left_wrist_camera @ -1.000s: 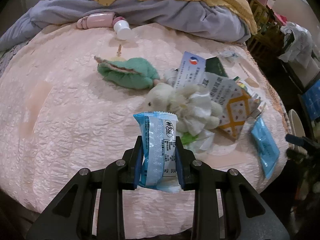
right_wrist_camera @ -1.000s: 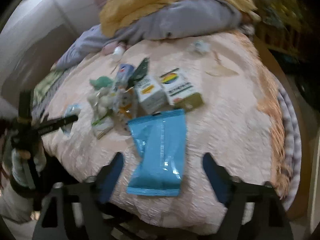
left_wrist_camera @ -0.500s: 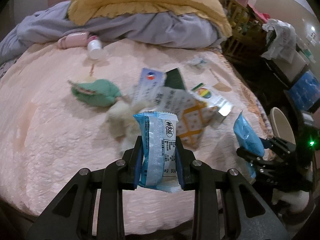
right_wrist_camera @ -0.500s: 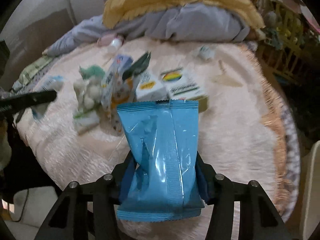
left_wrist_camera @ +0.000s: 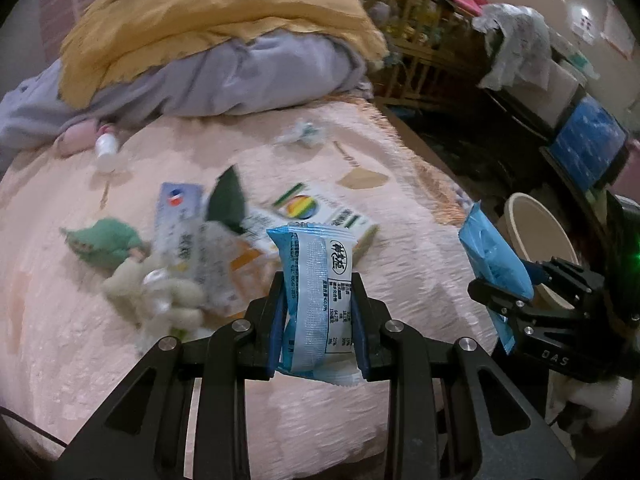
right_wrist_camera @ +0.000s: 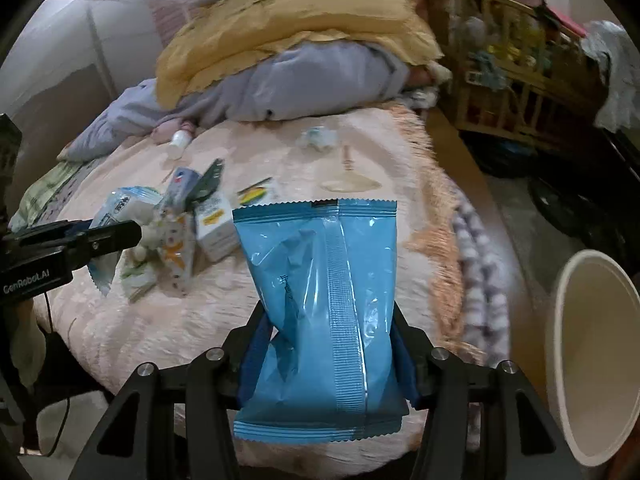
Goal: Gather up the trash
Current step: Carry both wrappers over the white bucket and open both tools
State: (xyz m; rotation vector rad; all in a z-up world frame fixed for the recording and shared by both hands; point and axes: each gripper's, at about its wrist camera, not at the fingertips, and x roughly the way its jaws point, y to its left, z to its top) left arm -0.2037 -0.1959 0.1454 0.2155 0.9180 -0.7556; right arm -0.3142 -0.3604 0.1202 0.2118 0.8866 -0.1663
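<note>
Right wrist: bin [right_wrist_camera: 592, 360] interior, seemingly empty; packet [right_wrist_camera: 324, 320] gripped.

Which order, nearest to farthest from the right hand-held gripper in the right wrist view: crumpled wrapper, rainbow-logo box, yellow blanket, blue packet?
1. Blue packet: clamped in the right hand-held gripper.
2. Rainbow-logo box: mid-bed, just left of the packet's top edge.
3. Crumpled wrapper: farther up the bed, near the bedding pile.
4. Yellow blanket: at the back, on top of the pile.
</note>
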